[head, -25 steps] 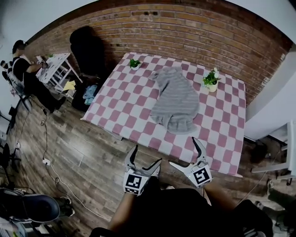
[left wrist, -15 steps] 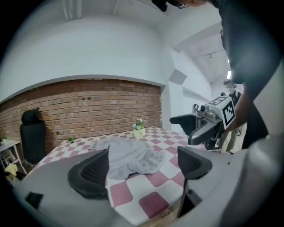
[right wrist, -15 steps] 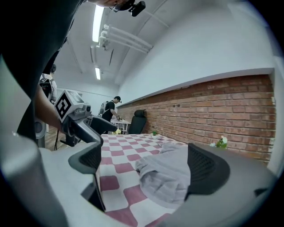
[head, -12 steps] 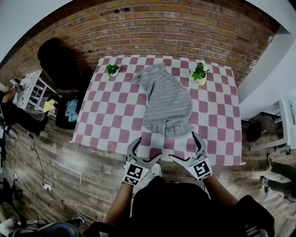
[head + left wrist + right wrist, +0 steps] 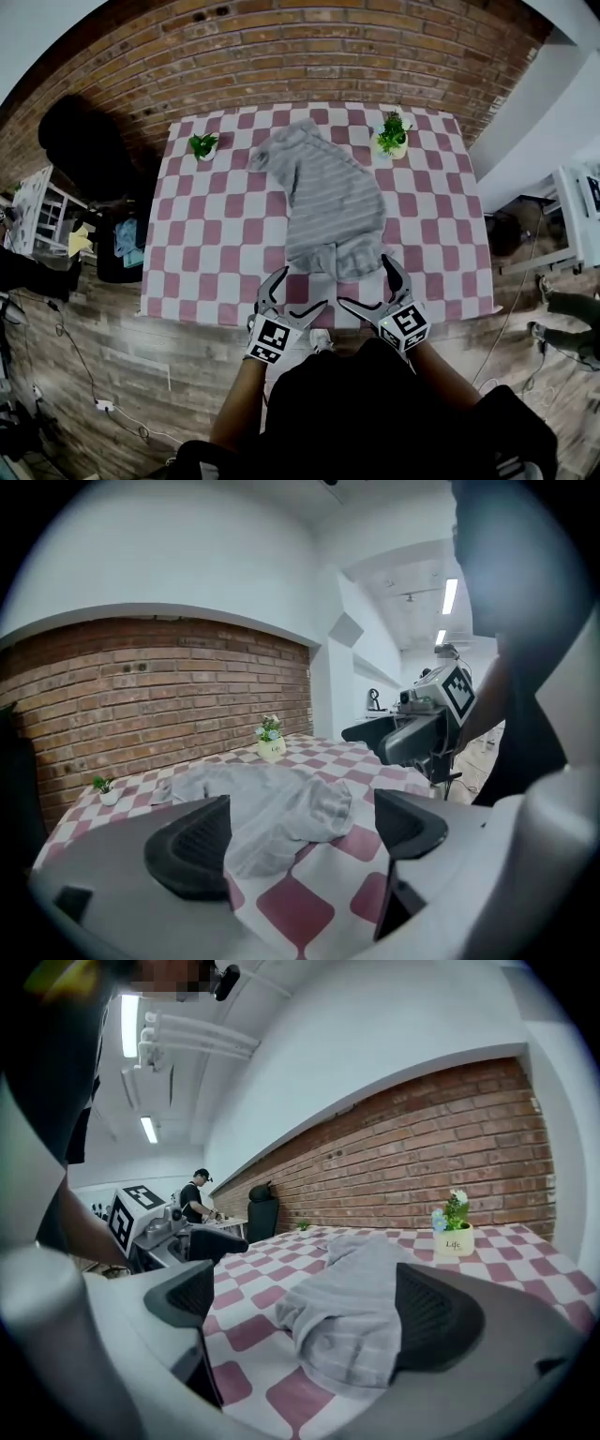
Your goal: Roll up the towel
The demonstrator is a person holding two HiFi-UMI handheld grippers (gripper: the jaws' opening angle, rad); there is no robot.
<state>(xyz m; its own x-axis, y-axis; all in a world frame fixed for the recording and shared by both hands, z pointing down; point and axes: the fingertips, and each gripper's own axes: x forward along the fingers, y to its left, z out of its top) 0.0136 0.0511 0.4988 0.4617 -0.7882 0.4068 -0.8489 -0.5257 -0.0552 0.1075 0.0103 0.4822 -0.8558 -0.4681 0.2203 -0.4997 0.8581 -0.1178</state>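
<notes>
a red brick wall is seen across the top of the head view, from 10 to 2 o'clock. a dark wood-plank floor is spread below it, mostly at 7 to 9 o'clock. a rectangular table w/ a pink-and-white checked cloth is set against the wall at centre frame. a grey striped fabric towel is laid unrolled and rumpled on it, stretched from approx 11 o'clock of the tabletop down to 6 o'clock, w/ its bunched end close to the table's near edge. a black bulky shape is stood at 9 o'clock of the table; what it is can't be told.

the left gripper, grey w/ black pads and a marker cube, is held at the table's near edge at 6 o'clock, just left of the towel's bunched end. its jaws are spread wide and nothing is gripped. the right gripper is held beside it, just below that bunched end. its jaws are likewise released; in the right gripper view the towel's end is seen in the gap, but no pad is closed on it.

a small green plant in a white pot is placed at 1 o'clock of the tabletop, near the towel. a smaller green plant in a white pot is placed at 11 o'clock, apart from the towel.
</notes>
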